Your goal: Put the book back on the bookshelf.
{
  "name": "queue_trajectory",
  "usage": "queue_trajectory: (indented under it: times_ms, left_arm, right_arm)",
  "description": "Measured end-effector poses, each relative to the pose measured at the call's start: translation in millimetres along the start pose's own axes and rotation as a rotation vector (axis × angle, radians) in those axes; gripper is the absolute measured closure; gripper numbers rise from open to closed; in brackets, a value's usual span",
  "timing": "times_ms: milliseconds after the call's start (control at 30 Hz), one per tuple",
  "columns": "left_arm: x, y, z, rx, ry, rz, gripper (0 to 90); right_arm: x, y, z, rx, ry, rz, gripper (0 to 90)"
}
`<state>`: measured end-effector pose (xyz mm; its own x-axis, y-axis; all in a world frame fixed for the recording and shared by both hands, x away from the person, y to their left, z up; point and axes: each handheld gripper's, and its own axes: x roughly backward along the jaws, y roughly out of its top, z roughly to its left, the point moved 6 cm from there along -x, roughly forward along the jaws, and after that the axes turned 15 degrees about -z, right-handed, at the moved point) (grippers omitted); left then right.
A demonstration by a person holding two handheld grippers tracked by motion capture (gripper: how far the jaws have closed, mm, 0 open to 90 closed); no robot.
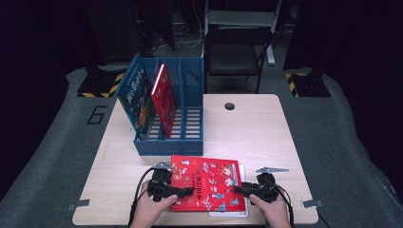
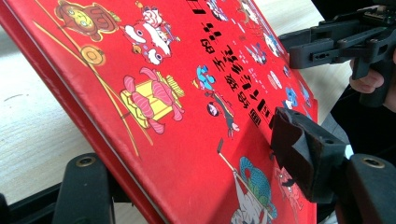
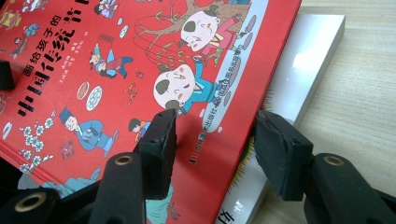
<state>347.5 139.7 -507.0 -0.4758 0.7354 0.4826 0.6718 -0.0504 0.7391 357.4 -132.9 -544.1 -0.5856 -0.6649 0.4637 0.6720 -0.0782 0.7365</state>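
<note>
A red picture book (image 1: pixel 206 183) lies on a white book (image 1: pixel 228 213) at the table's front edge. My left gripper (image 1: pixel 187 191) is at the red book's left edge. In the left gripper view one jaw of this gripper (image 2: pixel 196 154) is under the tilted red book (image 2: pixel 163 93), the other pad rests on its cover, and it is shut on the book. My right gripper (image 1: pixel 240 190) is at the right edge. In the right gripper view this gripper (image 3: pixel 217 126) stands open over the red book's (image 3: pixel 93 70) edge and the white book (image 3: pixel 303 60).
A blue file rack (image 1: pixel 168 145) stands just behind the books, holding a blue book (image 1: pixel 138 97) and another red book (image 1: pixel 164 97) that leans. The bare tabletop (image 1: pixel 247 128) extends right of the rack. A black chair (image 1: pixel 235 52) stands beyond the table.
</note>
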Motion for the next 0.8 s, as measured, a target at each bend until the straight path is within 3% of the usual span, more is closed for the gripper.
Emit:
queue_trajectory:
  times_ms: [333,367,800]
  left_arm:
    - [4.3,0.0,4.2,0.018,0.017,-0.005,32.5]
    - [5.6,0.6,5.1,0.006,0.013,0.003,32.7]
    - [15.8,14.0,5.2,0.027,0.021,-0.023,38.8]
  right_arm:
    - [-5.1,0.5,3.2,0.014,0.031,0.003,45.8]
    - [-5.6,0.6,3.6,0.016,0.031,0.004,45.4]
    - [-12.4,0.6,10.8,0.054,0.063,0.020,41.8]
